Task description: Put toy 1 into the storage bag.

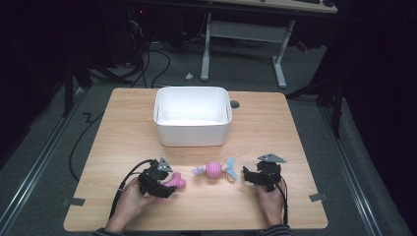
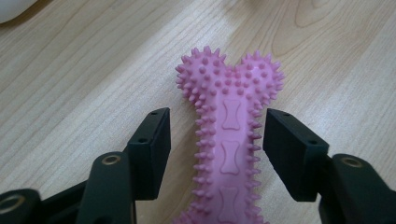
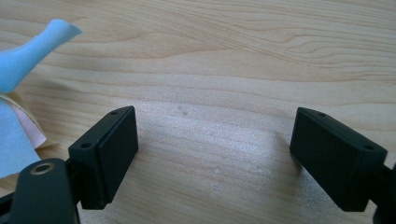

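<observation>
Between our left gripper (image 2: 217, 140) jaws, not visibly pinched, lies the pink spiked bone (image 2: 229, 135); pads seemingly just clear. Our right gripper (image 3: 215, 154) jaws spread over bare table (image 3: 224, 70).

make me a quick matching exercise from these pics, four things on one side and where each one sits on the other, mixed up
1. bone toy
2. white bin
3. ball toy
4. right claw

a. far half of the table, middle
b. over bare wood, nothing between its jaws
c. between the left claw's jaws, gaps on both sides
d. on the table between the two claws

Pairs: 1-c, 2-a, 3-d, 4-b
</observation>
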Demonstrator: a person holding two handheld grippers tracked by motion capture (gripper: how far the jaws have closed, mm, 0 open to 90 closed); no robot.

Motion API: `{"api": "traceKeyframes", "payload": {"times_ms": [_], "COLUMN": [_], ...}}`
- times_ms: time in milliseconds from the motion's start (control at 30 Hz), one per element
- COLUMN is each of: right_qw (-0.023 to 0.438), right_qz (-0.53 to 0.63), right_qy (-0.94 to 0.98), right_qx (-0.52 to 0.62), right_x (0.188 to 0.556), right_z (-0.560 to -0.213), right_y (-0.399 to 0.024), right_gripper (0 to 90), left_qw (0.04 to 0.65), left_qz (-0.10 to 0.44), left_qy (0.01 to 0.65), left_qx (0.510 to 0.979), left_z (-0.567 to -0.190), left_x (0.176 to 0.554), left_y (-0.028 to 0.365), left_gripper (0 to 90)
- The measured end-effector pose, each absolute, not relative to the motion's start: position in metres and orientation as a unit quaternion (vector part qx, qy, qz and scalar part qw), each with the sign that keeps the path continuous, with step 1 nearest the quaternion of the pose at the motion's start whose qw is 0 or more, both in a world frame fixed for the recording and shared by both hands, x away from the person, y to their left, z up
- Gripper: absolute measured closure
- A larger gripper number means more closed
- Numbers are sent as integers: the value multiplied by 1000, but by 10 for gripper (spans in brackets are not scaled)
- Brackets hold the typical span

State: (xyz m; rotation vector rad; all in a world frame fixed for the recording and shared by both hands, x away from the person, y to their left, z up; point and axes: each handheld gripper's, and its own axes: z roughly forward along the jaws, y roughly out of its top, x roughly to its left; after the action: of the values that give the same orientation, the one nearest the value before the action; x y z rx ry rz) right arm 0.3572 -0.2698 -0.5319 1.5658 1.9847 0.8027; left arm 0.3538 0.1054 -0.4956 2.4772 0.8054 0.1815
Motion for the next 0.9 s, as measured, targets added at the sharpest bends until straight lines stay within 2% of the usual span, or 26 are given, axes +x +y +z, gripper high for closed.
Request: {"api": "traceKeyframes", "payload": {"times_ms": [367, 600, 900], "right_qw": [243, 243, 242], "right_qz": [294, 294, 294], "right_qy": [726, 727, 726], "right_qx": [572, 572, 573], "right_x": [357, 357, 357], "right_z": [-532, -532, -532], "right_y": [-270, -270, -270], "right_gripper": [150, 150, 150], "left_qw": [248, 251, 255], "left_qz": [64, 60, 64], "left_qy": [294, 284, 285], "left_qx": [921, 923, 922], "left_z": [-500, -500, -498], "left_x": [355, 354, 352], "left_y": [102, 100, 100], "left_gripper": [474, 567, 583]}}
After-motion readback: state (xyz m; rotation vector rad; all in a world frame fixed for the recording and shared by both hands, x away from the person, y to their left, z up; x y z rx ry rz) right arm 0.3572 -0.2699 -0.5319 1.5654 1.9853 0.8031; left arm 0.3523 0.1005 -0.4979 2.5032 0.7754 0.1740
